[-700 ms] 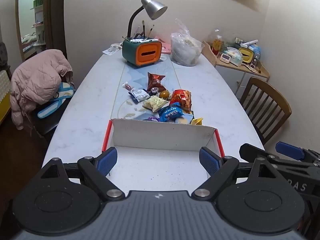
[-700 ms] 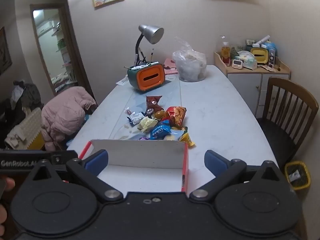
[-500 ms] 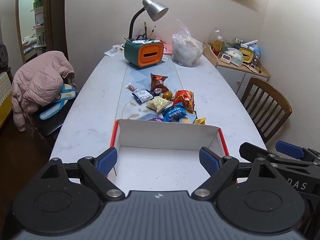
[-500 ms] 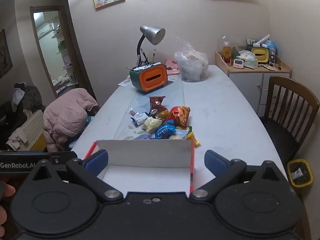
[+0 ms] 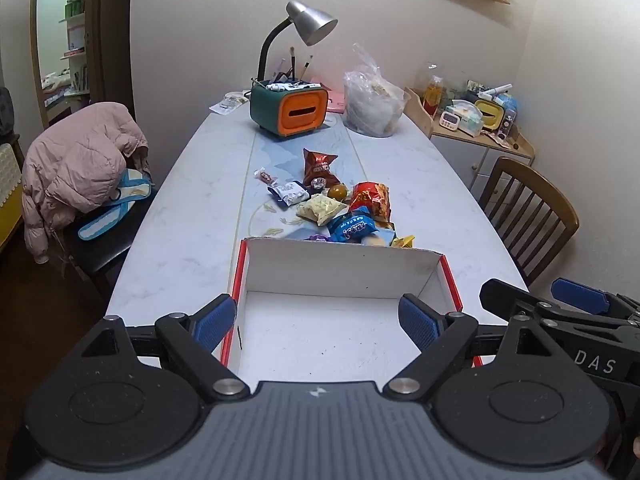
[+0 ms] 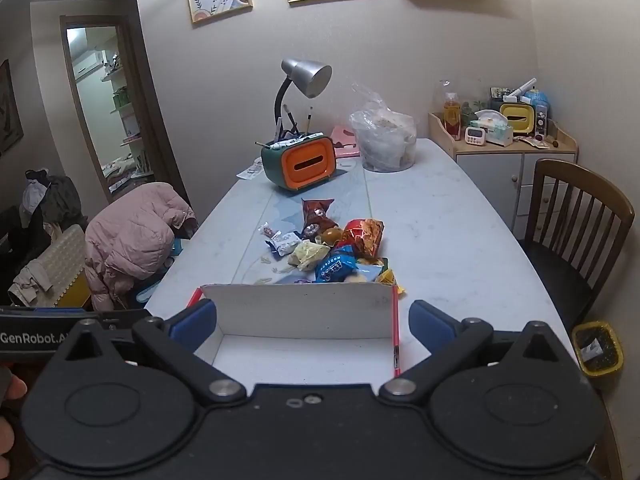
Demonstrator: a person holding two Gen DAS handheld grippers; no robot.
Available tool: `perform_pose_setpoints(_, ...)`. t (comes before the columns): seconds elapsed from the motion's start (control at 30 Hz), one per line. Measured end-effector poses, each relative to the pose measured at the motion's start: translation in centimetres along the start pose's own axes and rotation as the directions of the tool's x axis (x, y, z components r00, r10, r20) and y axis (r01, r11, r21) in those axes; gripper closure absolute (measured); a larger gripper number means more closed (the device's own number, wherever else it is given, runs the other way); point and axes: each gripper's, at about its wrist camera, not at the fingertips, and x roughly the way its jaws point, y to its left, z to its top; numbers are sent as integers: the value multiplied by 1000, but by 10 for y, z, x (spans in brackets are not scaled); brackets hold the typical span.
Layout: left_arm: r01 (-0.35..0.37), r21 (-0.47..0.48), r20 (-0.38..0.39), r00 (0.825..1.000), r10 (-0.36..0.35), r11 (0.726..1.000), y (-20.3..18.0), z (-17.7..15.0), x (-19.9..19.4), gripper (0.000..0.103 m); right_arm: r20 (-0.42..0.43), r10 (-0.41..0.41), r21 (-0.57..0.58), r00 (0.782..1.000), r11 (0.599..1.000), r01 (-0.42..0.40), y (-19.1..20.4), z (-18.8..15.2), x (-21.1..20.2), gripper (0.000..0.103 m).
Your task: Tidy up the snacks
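We've both hand-held grippers (image 5: 316, 320) (image 6: 312, 322) wide open, empty, over box (image 5: 340, 268) at counter's (image 5: 180, 240) near edge; snacks (image 5: 340, 208) not yet taken.

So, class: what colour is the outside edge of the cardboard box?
Red; the box is white inside. The left wrist view shows it best.

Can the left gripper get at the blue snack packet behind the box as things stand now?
Probably yes. The left gripper is open and empty, and the blue snack packet lies on top of the pile; only the box's far wall stands between, so it must pass over that.
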Motion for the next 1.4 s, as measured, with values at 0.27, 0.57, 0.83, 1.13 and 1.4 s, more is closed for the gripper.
perform_pose_setpoints(0.27, -2, 0, 0, 1000, 2, 1000, 1, 0, -3, 14, 5, -6, -6, 1000, 1000, 6, 2, 1, -4, 0)
perform_pose_setpoints(0.57, -1, 1, 1, 1000, 1, 1000, 3, 0, -3, 14, 5, -6, -6, 1000, 1000, 6, 2, 2, -5, 0)
perform_pose_setpoints(0.83, 0, 2, 1, 1000, 0, 1000, 5, -1, -5, 14, 4, -8, -8, 1000, 1000, 8, 3, 2, -6, 0)
perform_pose_setpoints(1.13, 1, 17, 4, 1000, -1, 1000, -7, 0, -10, 14, 7, -11, -8, 1000, 1000, 11, 3, 3, -7, 0)
perform_pose_setpoints(1.4, 3, 28, 12, 1000, -3, 1000, -13, -1, -10, 14, 19, -18, -11, 1000, 1000, 18, -3, 5, -11, 0)
